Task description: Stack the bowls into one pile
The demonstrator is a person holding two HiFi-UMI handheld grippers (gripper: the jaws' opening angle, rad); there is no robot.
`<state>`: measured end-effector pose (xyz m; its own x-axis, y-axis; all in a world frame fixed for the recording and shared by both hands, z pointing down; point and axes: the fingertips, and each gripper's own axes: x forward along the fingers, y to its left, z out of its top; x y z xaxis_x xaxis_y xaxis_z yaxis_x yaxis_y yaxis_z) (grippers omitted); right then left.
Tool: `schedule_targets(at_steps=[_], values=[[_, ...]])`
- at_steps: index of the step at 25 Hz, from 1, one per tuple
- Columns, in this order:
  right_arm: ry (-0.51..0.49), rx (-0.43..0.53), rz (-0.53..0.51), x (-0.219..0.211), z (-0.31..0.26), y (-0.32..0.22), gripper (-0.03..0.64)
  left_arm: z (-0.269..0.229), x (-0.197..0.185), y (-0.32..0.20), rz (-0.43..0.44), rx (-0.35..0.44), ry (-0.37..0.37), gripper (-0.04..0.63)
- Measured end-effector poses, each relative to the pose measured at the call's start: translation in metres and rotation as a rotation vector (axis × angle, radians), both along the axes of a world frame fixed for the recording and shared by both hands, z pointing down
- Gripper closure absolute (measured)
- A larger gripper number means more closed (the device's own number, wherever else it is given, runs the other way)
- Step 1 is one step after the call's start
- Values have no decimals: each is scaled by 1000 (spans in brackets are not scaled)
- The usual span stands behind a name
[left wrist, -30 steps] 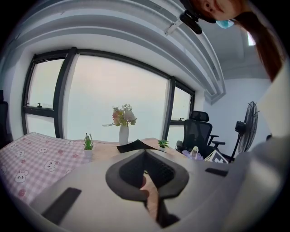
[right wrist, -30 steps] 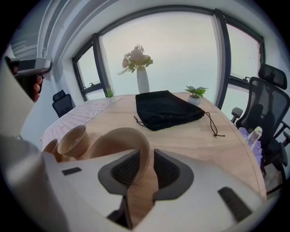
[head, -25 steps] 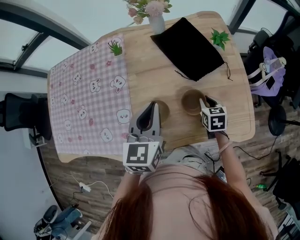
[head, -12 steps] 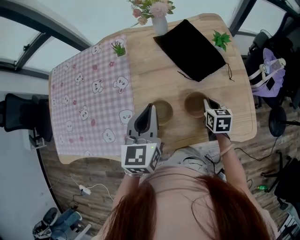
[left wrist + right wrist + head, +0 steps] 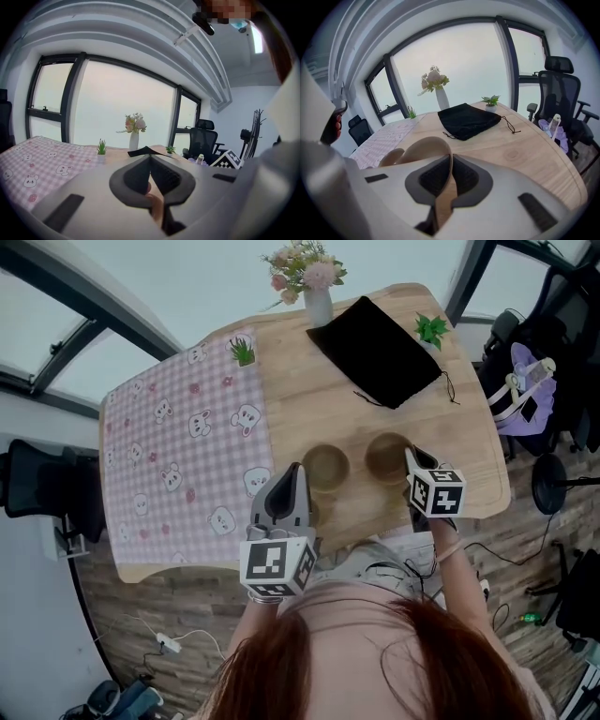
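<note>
Two wooden bowls show on the wooden table (image 5: 450, 418) in the head view. The middle bowl (image 5: 325, 466) stands free, just ahead of my left gripper (image 5: 295, 472). My right gripper (image 5: 410, 457) is shut on the near rim of the right bowl (image 5: 385, 455). In the right gripper view that bowl (image 5: 423, 149) curves up from the jaws, and the other bowl (image 5: 390, 157) sits to its left. In its own view the left gripper (image 5: 151, 164) is shut on a thin tan bowl rim (image 5: 155, 206). The rest of that bowl is hidden under the gripper.
A black drawstring pouch (image 5: 375, 351) lies at the table's far end, beside a vase of flowers (image 5: 317, 298) and two small potted plants (image 5: 430, 330). A pink checked cloth (image 5: 178, 456) covers the table's left part. Office chairs (image 5: 553, 390) stand to the right.
My left gripper has drawn back toward the person, uncovering the middle bowl. The right gripper has stayed shut on the right bowl and has barely moved.
</note>
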<state>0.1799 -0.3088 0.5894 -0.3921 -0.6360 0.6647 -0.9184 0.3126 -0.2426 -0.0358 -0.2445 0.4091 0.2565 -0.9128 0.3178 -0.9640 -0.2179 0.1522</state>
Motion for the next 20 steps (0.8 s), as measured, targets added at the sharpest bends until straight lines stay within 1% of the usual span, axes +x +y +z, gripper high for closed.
schedule_targets(at_steps=[10, 20], values=[[-20, 46, 39, -14, -31, 35, 601, -5, -28, 39, 11, 21, 0, 584], [-24, 90, 29, -45, -57, 66, 601, -13, -56, 69, 15, 58, 2, 584]])
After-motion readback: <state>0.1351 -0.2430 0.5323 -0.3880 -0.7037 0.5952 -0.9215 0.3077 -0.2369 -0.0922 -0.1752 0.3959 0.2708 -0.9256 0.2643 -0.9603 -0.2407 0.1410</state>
